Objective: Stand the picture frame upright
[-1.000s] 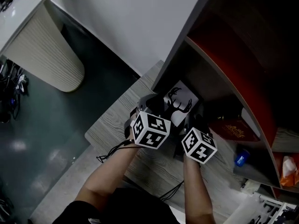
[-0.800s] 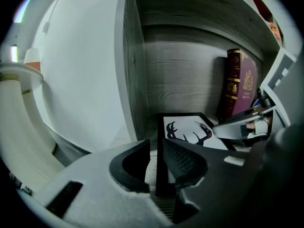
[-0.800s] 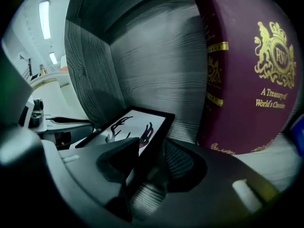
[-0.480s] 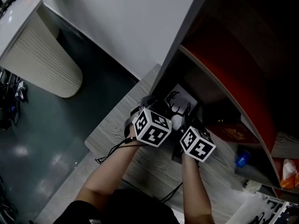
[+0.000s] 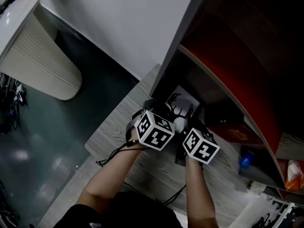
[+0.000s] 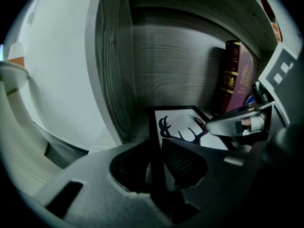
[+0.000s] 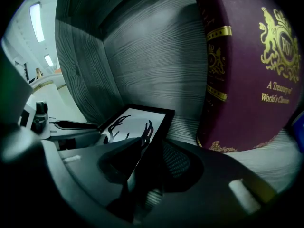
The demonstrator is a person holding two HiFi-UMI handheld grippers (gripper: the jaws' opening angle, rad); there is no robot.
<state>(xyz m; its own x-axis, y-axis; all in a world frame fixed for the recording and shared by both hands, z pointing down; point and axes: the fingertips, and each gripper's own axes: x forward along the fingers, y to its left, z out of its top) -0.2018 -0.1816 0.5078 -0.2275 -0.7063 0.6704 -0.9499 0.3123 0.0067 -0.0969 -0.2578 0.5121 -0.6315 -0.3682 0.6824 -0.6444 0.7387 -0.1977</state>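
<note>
Currently the picture frame (image 5: 184, 102) lies face up in the left end of the shelf (image 5: 113, 127) cubby, close to the grey wood-grain side wall (image 6: 111, 80). It is sloped rather than upright, with its near edge toward the person. Black border, white print, dark antler silhouette.

Left hand-held gripper (image 6: 159, 167): the frame's left border runs straight down between its jaws. The jaws are closing. The meshed pad sits close to the frame's face, and a dark gap shows on the other side, so there is no pinch yet.

Right hand-held gripper (image 7: 142, 167): the frame's right border passes between its jaws in the same way. These jaws are also closing but are spread wider, with space visible beside the frame's edge. The pads are not pressing.

From the head view, the two marker cubes sit side by side at the front edge of the shelf, left (image 5: 153, 129) and right (image 5: 200, 145). The frame shows just beyond them, under the cubby's top board.

A maroon book (image 7: 247, 65) with gold lettering and a crest stands upright to the right of the frame, apart from it and against the back wall (image 7: 152, 56). Further right along the shelf is a small blue object (image 5: 244, 161) — too small to identify.
</note>
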